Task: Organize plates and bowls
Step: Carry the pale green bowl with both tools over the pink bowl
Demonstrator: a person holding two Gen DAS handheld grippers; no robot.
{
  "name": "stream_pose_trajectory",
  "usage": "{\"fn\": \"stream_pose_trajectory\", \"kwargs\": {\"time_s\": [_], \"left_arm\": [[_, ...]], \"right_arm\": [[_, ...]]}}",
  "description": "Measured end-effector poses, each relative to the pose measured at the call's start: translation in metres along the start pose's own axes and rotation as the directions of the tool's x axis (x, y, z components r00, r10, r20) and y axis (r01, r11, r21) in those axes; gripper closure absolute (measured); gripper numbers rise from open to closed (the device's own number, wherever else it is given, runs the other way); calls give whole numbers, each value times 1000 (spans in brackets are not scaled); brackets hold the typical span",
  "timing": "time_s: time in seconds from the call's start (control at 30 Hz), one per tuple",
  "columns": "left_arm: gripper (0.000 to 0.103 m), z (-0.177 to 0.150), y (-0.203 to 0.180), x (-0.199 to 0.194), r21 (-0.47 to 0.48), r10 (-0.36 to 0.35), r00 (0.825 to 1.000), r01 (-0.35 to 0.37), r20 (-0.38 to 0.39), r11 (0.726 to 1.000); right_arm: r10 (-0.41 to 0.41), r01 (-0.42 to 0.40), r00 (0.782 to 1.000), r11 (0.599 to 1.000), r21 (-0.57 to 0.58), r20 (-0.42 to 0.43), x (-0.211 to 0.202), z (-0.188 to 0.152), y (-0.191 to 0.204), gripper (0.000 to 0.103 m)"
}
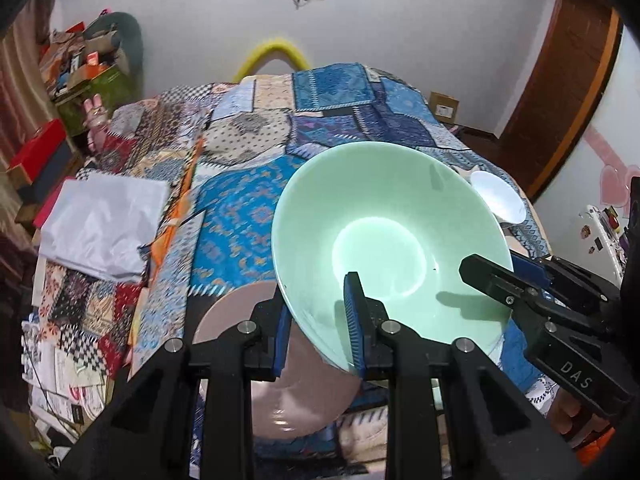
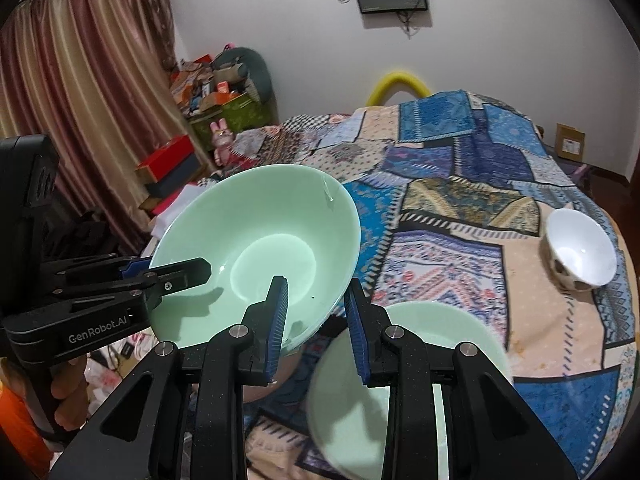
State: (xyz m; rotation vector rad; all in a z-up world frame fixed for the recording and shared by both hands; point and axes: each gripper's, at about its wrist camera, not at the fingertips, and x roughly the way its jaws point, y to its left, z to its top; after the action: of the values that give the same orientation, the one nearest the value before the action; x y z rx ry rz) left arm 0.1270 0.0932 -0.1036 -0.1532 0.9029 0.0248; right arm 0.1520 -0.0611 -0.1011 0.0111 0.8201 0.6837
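A large mint-green bowl [image 1: 384, 216] is held up above the bed, tilted. My left gripper [image 1: 318, 320] straddles its near-left rim, one pad inside and one outside. My right gripper [image 2: 316, 312] straddles the bowl's [image 2: 260, 240] right rim the same way. It enters the left wrist view from the right [image 1: 504, 276]. Below the bowl lie a pink plate [image 1: 296, 392] and a mint-green plate [image 2: 400, 380]. A small white bowl [image 2: 580, 248] stands on the bed at the right.
The patchwork bedspread [image 1: 248, 208] covers the bed. A folded grey cloth [image 1: 100, 224] lies at its left. Red boxes [image 2: 168, 160] and clutter stand by the curtain. Papers litter the floor [image 1: 60, 380].
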Motion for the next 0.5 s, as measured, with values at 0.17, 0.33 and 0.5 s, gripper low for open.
{"fn": "stream_pose_trajectory", "kwargs": {"time_s": [0.17, 0.33, 0.5], "left_arm": [[78, -14, 22, -1, -29, 16, 1000, -17, -16, 999], [78, -27, 39, 5, -50, 23, 999, -25, -43, 998], [78, -39, 53, 17, -73, 17, 997, -22, -76, 997]], "right_arm": [[24, -25, 999, 1000, -13, -30, 14, -6, 14, 76], [35, -36, 998, 999, -17, -62, 25, -13, 24, 76], [40, -42, 993, 999, -17, -108, 39, -23, 28, 76]]}}
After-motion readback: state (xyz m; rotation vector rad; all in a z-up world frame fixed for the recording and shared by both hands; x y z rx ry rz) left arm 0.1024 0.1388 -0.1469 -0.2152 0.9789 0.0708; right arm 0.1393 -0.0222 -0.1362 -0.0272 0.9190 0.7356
